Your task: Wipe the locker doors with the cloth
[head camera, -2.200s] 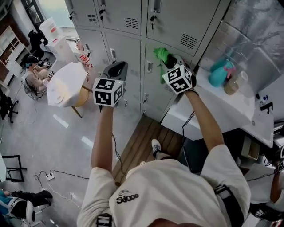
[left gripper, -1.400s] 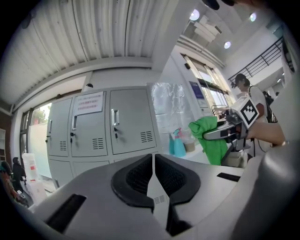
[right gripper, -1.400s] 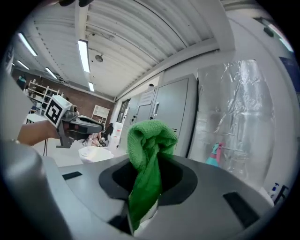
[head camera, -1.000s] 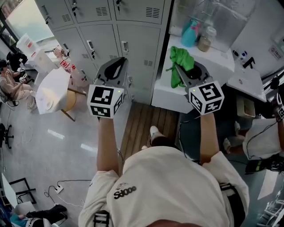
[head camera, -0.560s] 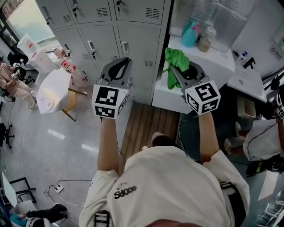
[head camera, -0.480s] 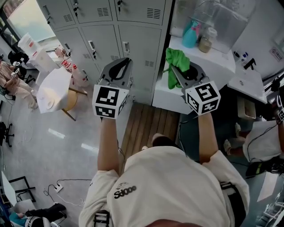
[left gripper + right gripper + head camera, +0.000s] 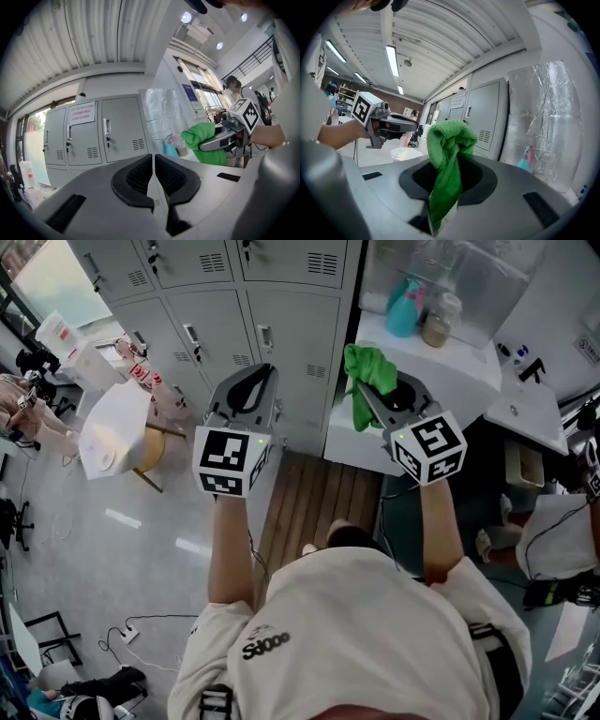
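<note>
The right gripper [image 7: 446,185] clamps the green cloth [image 7: 449,145] near the lockers [image 7: 281,324]; the left gripper [image 7: 153,176] is closed, empty. A teal spray bottle [image 7: 403,307] and a jar [image 7: 438,322] of brownish stuff stand on the counter [image 7: 464,357]. Only the left gripper view shows a notice [image 7: 80,114] on a locker.

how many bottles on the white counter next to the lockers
2. A teal spray bottle and a clear jar just right of it, both at the back of the counter. Others may be hidden behind the cloth.
</note>
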Demonstrator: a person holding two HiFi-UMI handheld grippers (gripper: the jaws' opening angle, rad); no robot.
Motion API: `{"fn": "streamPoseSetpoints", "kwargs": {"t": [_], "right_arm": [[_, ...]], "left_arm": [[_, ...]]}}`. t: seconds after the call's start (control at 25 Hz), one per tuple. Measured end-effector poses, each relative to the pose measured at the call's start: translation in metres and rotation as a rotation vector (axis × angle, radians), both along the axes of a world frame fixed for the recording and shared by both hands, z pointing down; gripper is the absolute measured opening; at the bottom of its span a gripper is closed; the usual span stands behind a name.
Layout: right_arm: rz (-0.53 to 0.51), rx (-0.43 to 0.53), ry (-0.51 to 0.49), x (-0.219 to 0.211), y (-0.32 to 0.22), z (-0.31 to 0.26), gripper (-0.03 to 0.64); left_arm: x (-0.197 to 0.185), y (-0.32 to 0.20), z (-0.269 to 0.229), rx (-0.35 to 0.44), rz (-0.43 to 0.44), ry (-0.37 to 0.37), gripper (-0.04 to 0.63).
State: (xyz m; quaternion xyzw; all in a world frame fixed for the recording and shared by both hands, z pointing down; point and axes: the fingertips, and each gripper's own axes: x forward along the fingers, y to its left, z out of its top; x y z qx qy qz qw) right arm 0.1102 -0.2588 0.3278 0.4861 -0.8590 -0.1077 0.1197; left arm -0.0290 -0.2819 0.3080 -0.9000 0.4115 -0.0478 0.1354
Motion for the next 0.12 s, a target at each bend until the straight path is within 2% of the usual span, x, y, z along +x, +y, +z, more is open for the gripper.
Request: {"fn": "streamPoseSetpoints", "kwargs": {"t": [0.12], "right_arm": [[-0.007,-0.013,0.014,0.0018,0.0002,0.0057,0.086]], "left_arm": [[0.0044,-0.0012,0.0,0.005,0.002,0.014,0.032]]}}
